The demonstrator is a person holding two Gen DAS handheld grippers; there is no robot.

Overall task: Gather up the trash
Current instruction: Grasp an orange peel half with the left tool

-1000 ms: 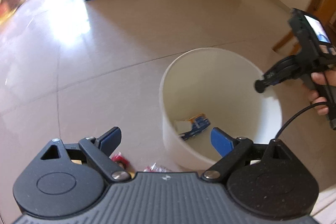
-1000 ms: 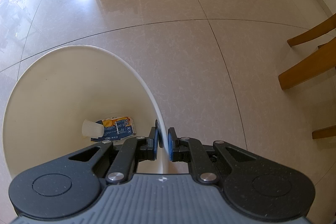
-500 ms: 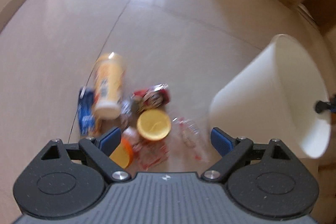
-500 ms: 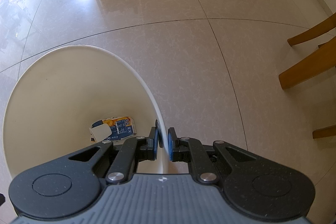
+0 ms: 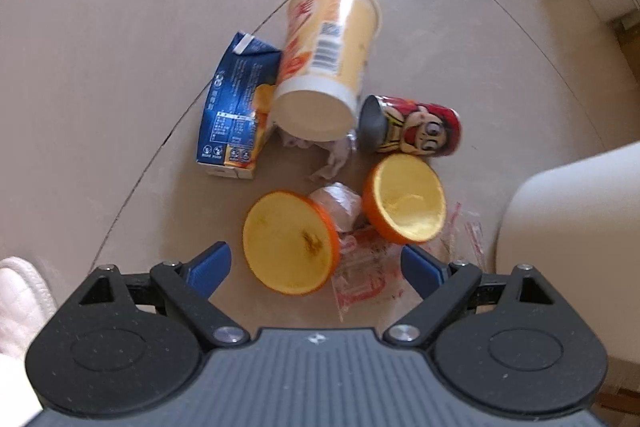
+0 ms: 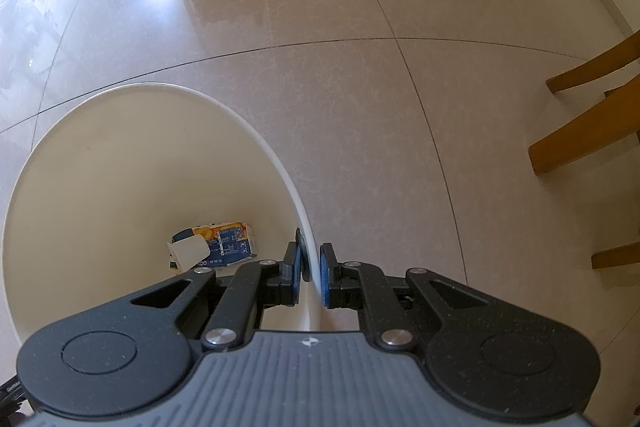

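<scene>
The left gripper (image 5: pixel 316 265) is hanging with its jaws spread wide and empty, just above the nearer orange half (image 5: pixel 290 243). Beyond it are lying a second orange half (image 5: pixel 406 197), a red can (image 5: pixel 416 127), a yellow cup (image 5: pixel 328 55), a blue carton (image 5: pixel 236 107) and wrappers (image 5: pixel 368 275). The right gripper (image 6: pixel 310 273) is clamping the white bin (image 6: pixel 100 163) by its rim; one carton in the bin (image 6: pixel 216 245) is lying inside. Most trash is waiting.
</scene>
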